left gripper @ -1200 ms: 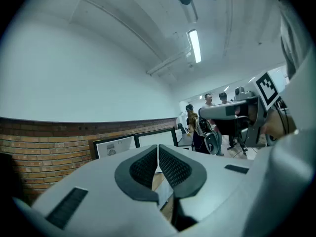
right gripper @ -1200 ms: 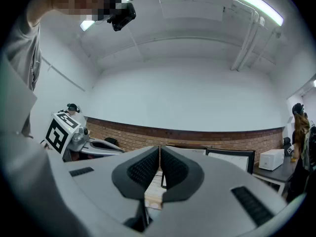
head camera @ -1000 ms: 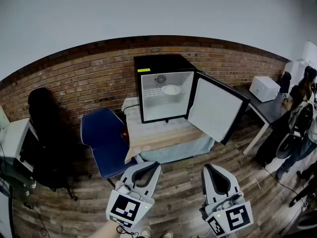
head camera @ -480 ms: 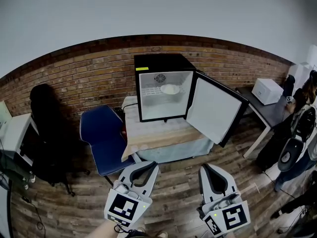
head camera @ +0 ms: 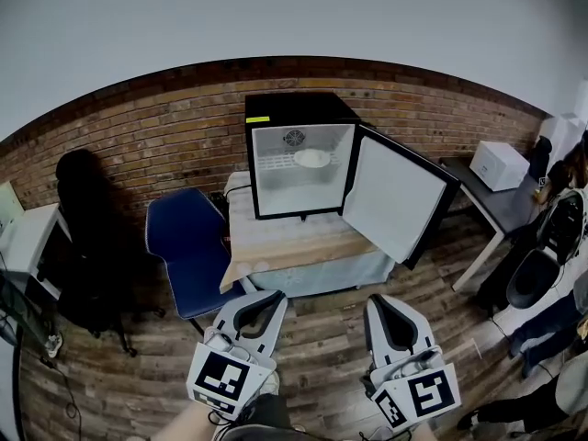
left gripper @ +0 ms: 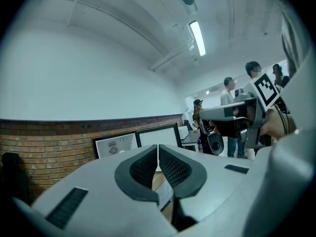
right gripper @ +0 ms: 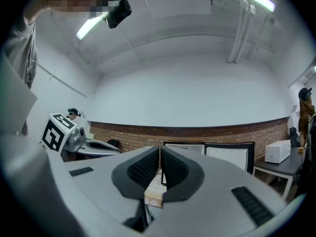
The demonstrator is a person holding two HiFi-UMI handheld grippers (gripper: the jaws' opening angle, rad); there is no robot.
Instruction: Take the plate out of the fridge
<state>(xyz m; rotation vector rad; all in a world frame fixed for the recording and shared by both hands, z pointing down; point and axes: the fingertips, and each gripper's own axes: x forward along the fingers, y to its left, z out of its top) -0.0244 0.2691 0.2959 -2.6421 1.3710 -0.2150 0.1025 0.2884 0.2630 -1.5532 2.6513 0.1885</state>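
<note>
A small black fridge [head camera: 294, 122] stands on a cloth-covered table [head camera: 294, 251] against the brick wall, its door [head camera: 397, 198] swung open to the right. A white plate [head camera: 312, 158] lies on the upper wire shelf inside. Both grippers are held low, well short of the table, over the wooden floor. My left gripper [head camera: 273, 298] is shut with nothing between its jaws, and so is my right gripper [head camera: 378, 301]. In the left gripper view the fridge [left gripper: 136, 142] shows just beyond the shut jaw tips [left gripper: 158, 147]; in the right gripper view the fridge [right gripper: 207, 152] sits beyond that gripper [right gripper: 160, 148].
A blue chair [head camera: 188, 246] stands left of the table and a black office chair [head camera: 83, 237] further left. On the right is a dark desk [head camera: 491, 200] with a white box [head camera: 498, 163]. People stand at the right edge [head camera: 551, 246].
The view has shifted a little: fridge and table sit slightly higher and left in the picture, and both grippers have dropped lower. Their jaws stay shut.
</note>
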